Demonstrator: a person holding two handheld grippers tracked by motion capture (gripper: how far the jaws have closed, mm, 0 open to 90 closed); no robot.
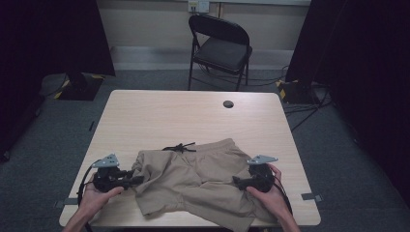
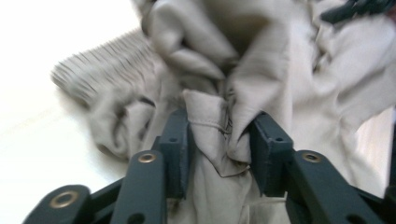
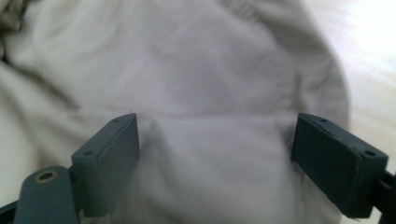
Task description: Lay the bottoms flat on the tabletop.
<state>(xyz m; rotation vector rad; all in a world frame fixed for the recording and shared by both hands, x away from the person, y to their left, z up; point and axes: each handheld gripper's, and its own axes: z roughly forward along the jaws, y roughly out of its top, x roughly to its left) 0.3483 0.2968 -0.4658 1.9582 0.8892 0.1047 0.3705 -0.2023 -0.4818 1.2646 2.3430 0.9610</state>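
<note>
Tan shorts (image 1: 193,179) lie crumpled on the near half of the wooden table (image 1: 169,111), with the black drawstring (image 1: 180,147) at their far edge. My left gripper (image 1: 138,180) is at the shorts' left edge. In the left gripper view a loose fold of the shorts (image 2: 280,70) stands between the parted jaws of the left gripper (image 2: 219,140), beside the ribbed waistband (image 2: 107,65). My right gripper (image 1: 237,181) rests at the right side of the shorts. The right gripper (image 3: 215,140) has its jaws spread wide over smooth fabric of the shorts (image 3: 210,70), gripping nothing.
A round cable hole (image 1: 228,104) sits in the table's far part. A black folding chair (image 1: 220,46) stands beyond the far edge. Dark curtains and stand bases flank the table on grey carpet. One shorts leg hangs near the table's front edge.
</note>
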